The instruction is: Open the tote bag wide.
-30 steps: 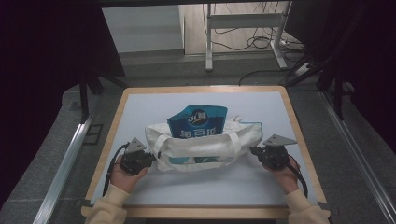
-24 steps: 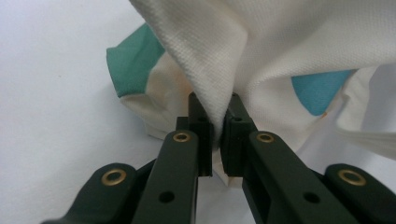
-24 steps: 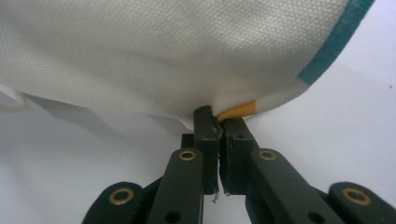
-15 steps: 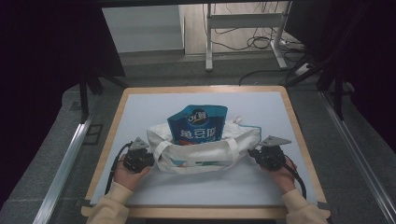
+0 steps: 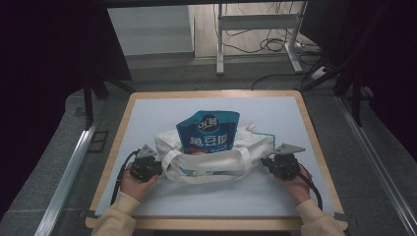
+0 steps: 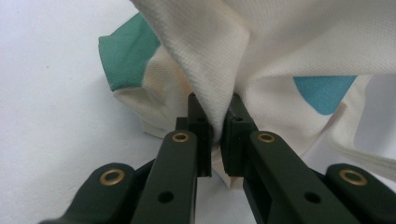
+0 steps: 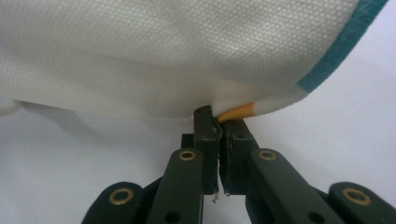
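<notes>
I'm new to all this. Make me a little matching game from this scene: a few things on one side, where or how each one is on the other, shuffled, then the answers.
Things:
1. blue snack pouch
2. left gripper
3. right gripper
4. white tote bag

Places or states:
A. shut on the bag's edge at the end with the orange patch
B. lying on the white table top, pinched at both ends
C. sticking out of the bag's mouth at the far side
D. shut on a fold of white cloth near a green patch

Pairs: 1-C, 2-D, 3-A, 4-B
</notes>
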